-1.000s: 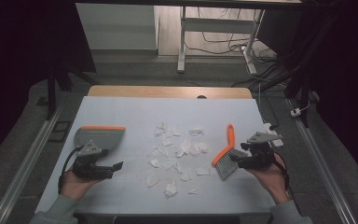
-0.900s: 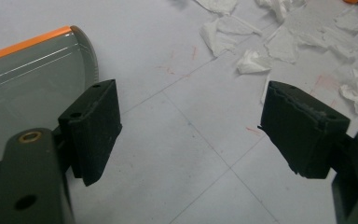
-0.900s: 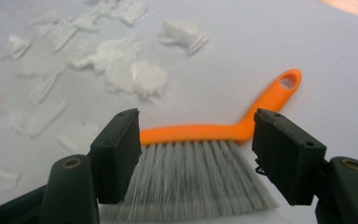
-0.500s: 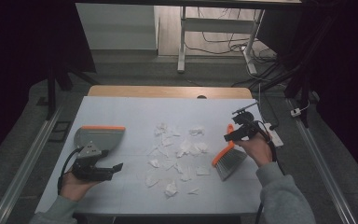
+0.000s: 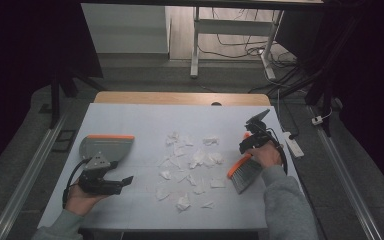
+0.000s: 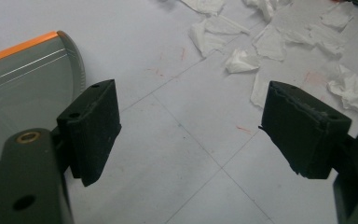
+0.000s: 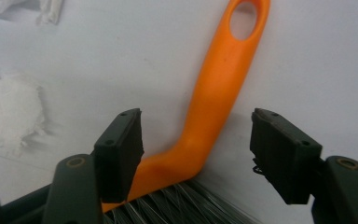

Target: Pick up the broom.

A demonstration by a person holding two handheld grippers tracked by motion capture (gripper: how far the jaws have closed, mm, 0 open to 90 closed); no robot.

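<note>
Right gripper [image 5: 247, 145] has swung over the brush [image 7: 214, 107] from a second ago; its jaws have just been closing, straddling the orange handle, not gripping (pickup looks imminent). Left gripper [image 5: 122, 181] idle, jaws wide, near dustpan [image 5: 105, 147]; paper scraps [image 5: 190, 162] unswept mid-table.

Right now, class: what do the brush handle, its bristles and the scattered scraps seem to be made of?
Brush handle: probably moulded plastic, smooth orange with a soft sheen and a hanging hole.
Bristles: fine grey and white strands, likely synthetic fibre.
Scraps: thin, white, torn and crumpled, apparently tissue or paper towel.
</note>
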